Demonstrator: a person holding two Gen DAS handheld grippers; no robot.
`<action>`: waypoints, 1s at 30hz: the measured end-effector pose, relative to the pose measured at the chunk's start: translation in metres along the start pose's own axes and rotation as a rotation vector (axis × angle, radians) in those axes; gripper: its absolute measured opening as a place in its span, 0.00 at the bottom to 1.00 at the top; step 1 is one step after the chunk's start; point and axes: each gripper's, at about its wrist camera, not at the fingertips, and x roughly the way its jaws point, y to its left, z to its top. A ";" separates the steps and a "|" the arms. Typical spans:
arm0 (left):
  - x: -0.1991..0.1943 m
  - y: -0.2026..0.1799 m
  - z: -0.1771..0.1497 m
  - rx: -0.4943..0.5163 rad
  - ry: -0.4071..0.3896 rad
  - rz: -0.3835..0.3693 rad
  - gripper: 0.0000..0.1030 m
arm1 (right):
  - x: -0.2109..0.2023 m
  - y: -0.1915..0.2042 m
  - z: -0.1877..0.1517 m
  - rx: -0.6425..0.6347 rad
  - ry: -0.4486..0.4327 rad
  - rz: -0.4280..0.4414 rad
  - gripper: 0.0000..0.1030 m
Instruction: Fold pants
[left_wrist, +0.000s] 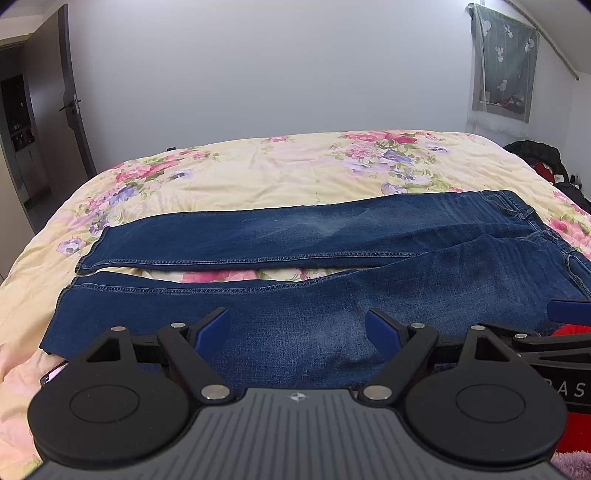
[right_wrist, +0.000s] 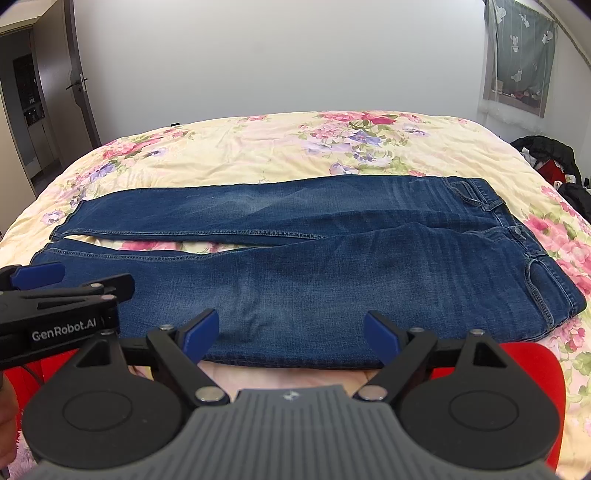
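Observation:
Blue jeans (left_wrist: 295, 240) lie flat across a floral bedspread (left_wrist: 258, 166), waistband to the right, leg hems to the left, the two legs slightly apart. They also show in the right wrist view (right_wrist: 314, 266). My left gripper (left_wrist: 297, 326) is open and empty, hovering over the near leg close to its near edge. My right gripper (right_wrist: 291, 330) is open and empty, over the near edge of the jeans around the thigh. The left gripper's side (right_wrist: 55, 295) shows at the left of the right wrist view.
The bed (right_wrist: 258, 147) fills the middle, with a white wall behind. A door (left_wrist: 70, 103) stands at the far left. A curtained window (left_wrist: 502, 66) is at the far right. Dark clothes (right_wrist: 554, 158) are piled at the bed's right side. A red item (right_wrist: 532, 369) lies under the right gripper.

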 end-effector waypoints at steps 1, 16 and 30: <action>0.000 0.000 0.000 0.000 0.000 0.001 0.94 | 0.000 0.000 0.000 0.000 0.000 0.000 0.80; 0.000 0.003 -0.001 -0.002 -0.002 0.001 0.94 | -0.002 0.000 -0.002 -0.005 -0.004 -0.007 0.80; -0.001 0.005 -0.001 -0.004 -0.002 0.000 0.94 | -0.003 0.001 -0.001 -0.007 -0.004 -0.006 0.80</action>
